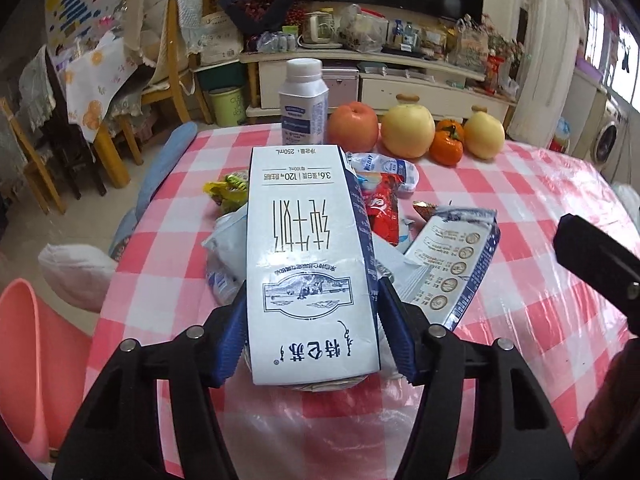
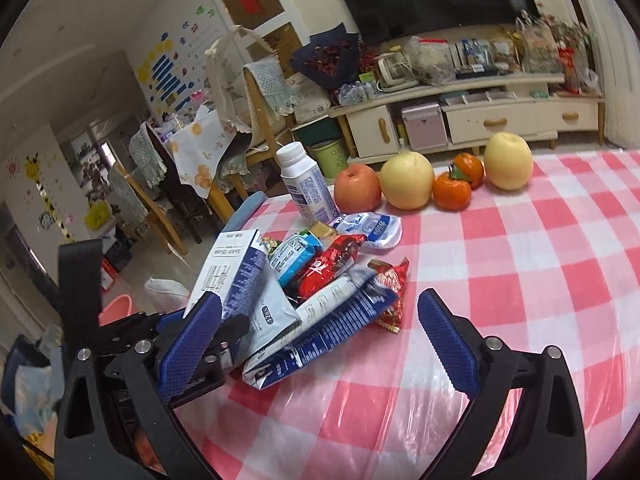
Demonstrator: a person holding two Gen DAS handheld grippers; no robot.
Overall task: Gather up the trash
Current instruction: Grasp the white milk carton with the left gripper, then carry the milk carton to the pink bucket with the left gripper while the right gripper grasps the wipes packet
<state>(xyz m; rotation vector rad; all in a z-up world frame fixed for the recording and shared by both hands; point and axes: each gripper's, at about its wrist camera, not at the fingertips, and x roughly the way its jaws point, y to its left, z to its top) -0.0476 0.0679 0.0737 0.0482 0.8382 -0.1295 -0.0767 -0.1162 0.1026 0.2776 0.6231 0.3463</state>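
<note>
Clearly the left gripper has the white milk carton between its blue pads, which press on its two long sides low on the box, so the carton juts forward and away from the wrist with its print upside down; gripping across the narrow width looks chosen because the jaws can span it. Just beyond and to either side of that carton lies the rest of the trash: a flattened blue carton to the right, a red wrapper ahead, a green-yellow wrapper ahead-left. The right gripper stands wide open and holds nothing, its jaws framing the near end of the flattened carton, probably the next piece. Farther ahead the bottle and fruit stand in a row, apart from the litter. A pink bin sits low to the left gripper's left, beside the table, likely where the trash goes.
</note>
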